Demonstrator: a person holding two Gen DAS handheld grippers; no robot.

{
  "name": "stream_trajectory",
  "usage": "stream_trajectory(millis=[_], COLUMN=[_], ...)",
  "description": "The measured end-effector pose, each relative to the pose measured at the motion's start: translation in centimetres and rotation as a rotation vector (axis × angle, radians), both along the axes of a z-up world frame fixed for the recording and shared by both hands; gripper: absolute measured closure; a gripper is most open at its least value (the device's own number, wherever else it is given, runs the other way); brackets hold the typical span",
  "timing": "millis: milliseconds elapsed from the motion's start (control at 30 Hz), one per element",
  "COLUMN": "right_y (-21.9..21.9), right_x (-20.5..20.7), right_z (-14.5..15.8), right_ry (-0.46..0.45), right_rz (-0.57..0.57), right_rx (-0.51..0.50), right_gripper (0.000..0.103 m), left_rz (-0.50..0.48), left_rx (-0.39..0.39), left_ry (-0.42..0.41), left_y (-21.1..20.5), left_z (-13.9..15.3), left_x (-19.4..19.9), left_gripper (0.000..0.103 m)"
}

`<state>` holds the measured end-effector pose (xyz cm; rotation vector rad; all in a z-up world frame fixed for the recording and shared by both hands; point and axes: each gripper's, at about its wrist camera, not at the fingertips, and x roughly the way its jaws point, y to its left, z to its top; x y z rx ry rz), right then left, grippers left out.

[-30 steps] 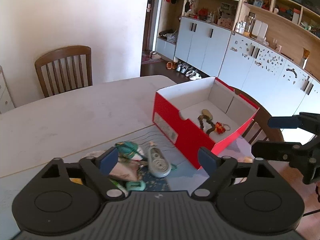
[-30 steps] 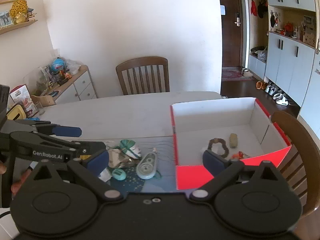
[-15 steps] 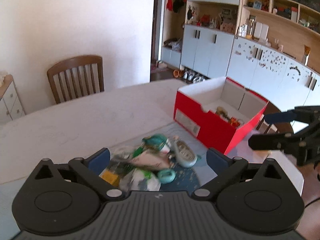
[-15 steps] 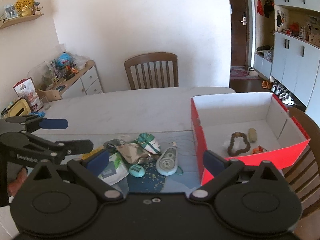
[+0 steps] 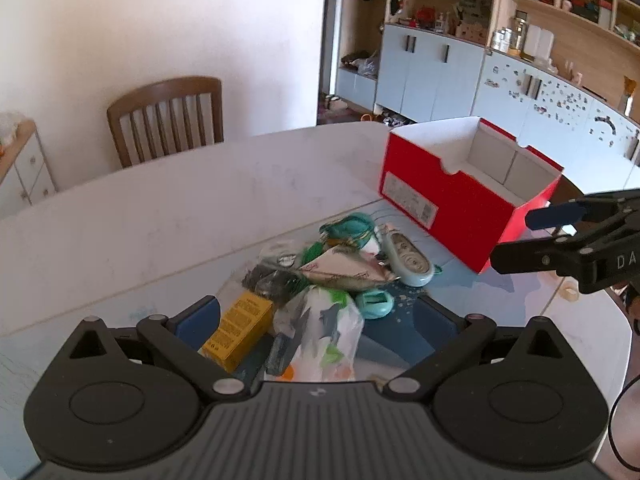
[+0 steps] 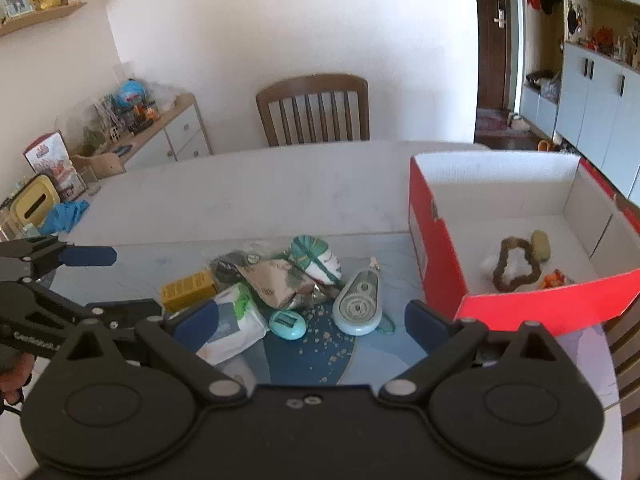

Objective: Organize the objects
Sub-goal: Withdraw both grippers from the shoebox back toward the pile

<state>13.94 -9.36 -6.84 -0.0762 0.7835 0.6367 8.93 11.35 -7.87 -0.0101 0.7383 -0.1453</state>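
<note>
A pile of small objects lies on the table: a yellow box (image 5: 239, 326), a white and green tissue pack (image 5: 324, 336), a brown paper pouch (image 5: 344, 270), a teal round item (image 5: 373, 304), a pale blue correction tape dispenser (image 5: 408, 258) and a green patterned item (image 5: 352, 228). A red shoebox (image 5: 448, 196) stands to the right, holding a bead bracelet (image 6: 514, 264) and small trinkets (image 6: 556, 280). My left gripper (image 5: 316, 322) is open and empty above the near side of the pile. My right gripper (image 6: 310, 320) is open and empty, also over the pile.
A wooden chair (image 5: 168, 118) stands behind the white table (image 5: 160, 216). Another chair (image 6: 628, 344) sits at the right, by the box. A low cabinet with clutter (image 6: 152, 128) is at the far left. Blue cabinets (image 5: 432, 72) line the far wall.
Both grippers have pulled back and left from the shoebox toward the pile. More of the pile now shows between the fingers. Both stay open.
</note>
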Motion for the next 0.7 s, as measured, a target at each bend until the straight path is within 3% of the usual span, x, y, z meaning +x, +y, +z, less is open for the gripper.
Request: stream_trajectory(millis=[167, 500, 700], right_y=[0.9, 2.6, 3.8], right_x=[1.0, 2.5, 3.4], right_z=[-1.8, -4.5, -6.0], right_ry=[0.033, 0.053, 0.067], right_rz=[-0.017, -0.024, 0.018], right_rx=[-0.029, -0.106, -0.154], right_gripper=[0.006, 0.010, 0.023], left_rz=[0.057, 0.136, 0.116], left_rx=[-0.011, 0.022, 0.046], left_ry=[-0.005, 0.063, 0.100], left_y=[1.8, 5.2, 5.9], left_z=[-1.6, -5.0, -6.9], left_x=[0.9, 3.4, 4.6], left_gripper=[0.000, 0.001, 0.001])
